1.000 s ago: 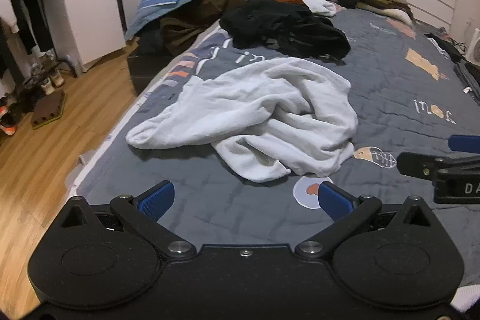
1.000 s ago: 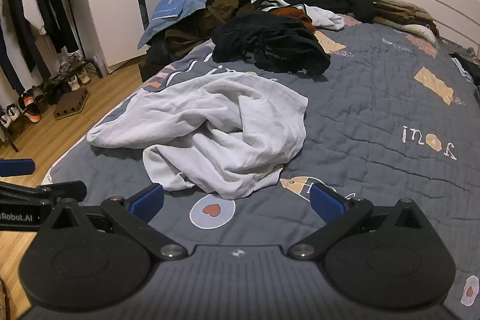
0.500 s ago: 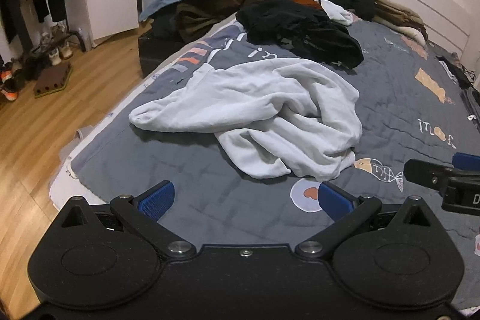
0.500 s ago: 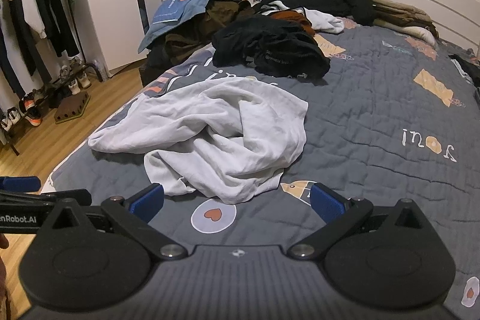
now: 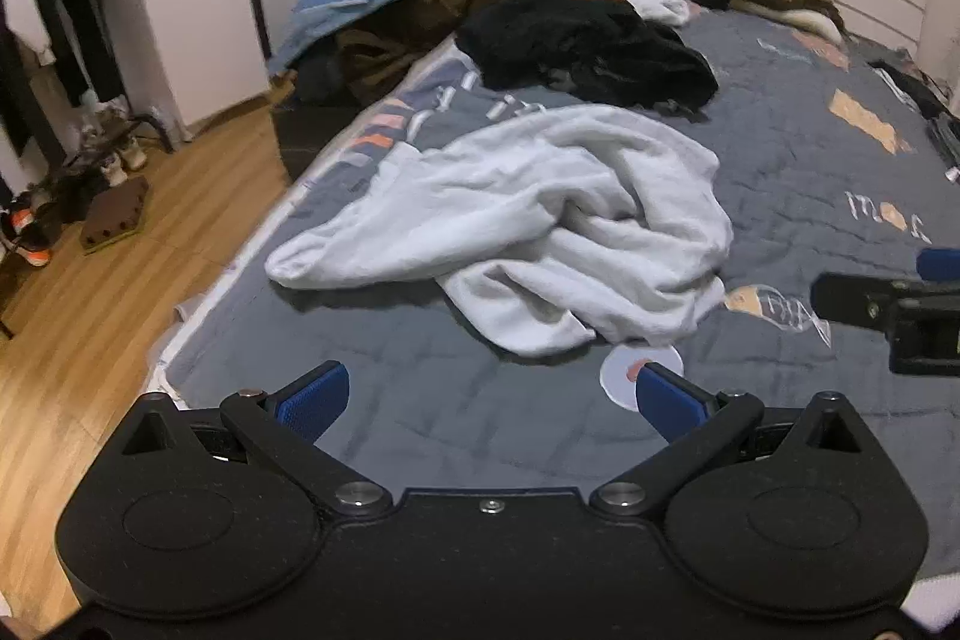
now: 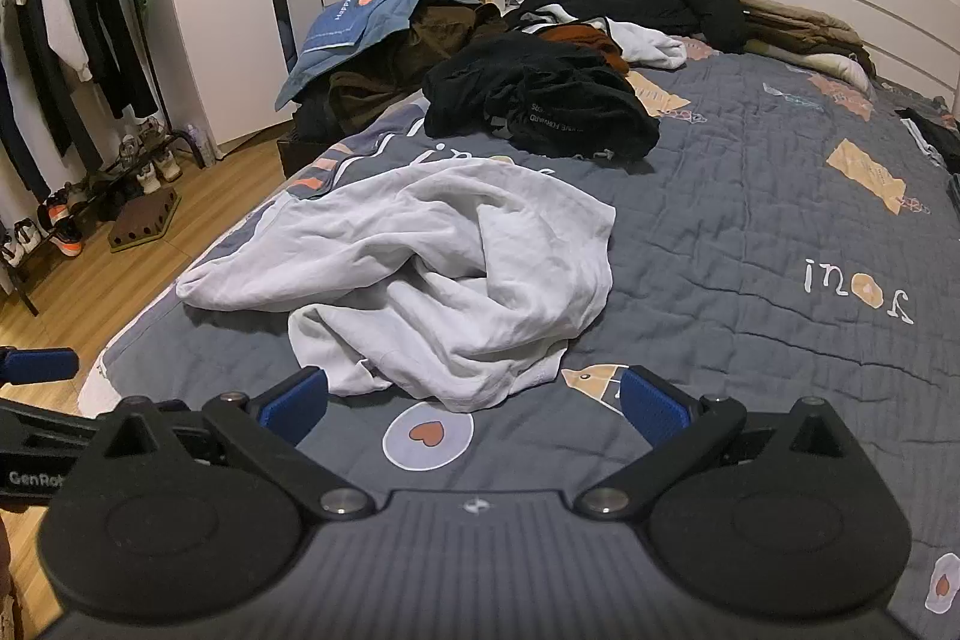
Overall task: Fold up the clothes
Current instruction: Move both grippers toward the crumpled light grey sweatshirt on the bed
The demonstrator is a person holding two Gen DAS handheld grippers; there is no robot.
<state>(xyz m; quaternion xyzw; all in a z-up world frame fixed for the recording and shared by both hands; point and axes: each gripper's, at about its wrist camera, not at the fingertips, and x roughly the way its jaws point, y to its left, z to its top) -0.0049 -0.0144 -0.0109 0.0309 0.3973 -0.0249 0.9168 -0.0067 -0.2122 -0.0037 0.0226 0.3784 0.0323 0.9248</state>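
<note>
A crumpled pale grey-white garment (image 5: 528, 220) (image 6: 432, 268) lies in a heap on the grey quilt, one sleeve-like end stretched toward the bed's left edge. My left gripper (image 5: 489, 400) hovers over the quilt just short of the heap, open, nothing between its blue pads. My right gripper (image 6: 474, 403) is open too, its tips close to the garment's near hem, over a heart patch. Each gripper shows at the side of the other's view: the right gripper (image 5: 882, 298) at the right edge, the left gripper (image 6: 36, 400) at the left edge.
A pile of black clothes (image 6: 540, 100) lies farther up the bed (image 6: 780, 232), with dark jackets and a white item behind it. A blue cloth (image 6: 360, 22) covers a brown heap beside the bed. A clothes rack (image 6: 54, 28) and shoes stand at left on the wooden floor (image 5: 90, 316).
Both grippers have shifted slightly; the garment now sits closer to the right gripper's tips. Both stay open and the garment has not moved.
</note>
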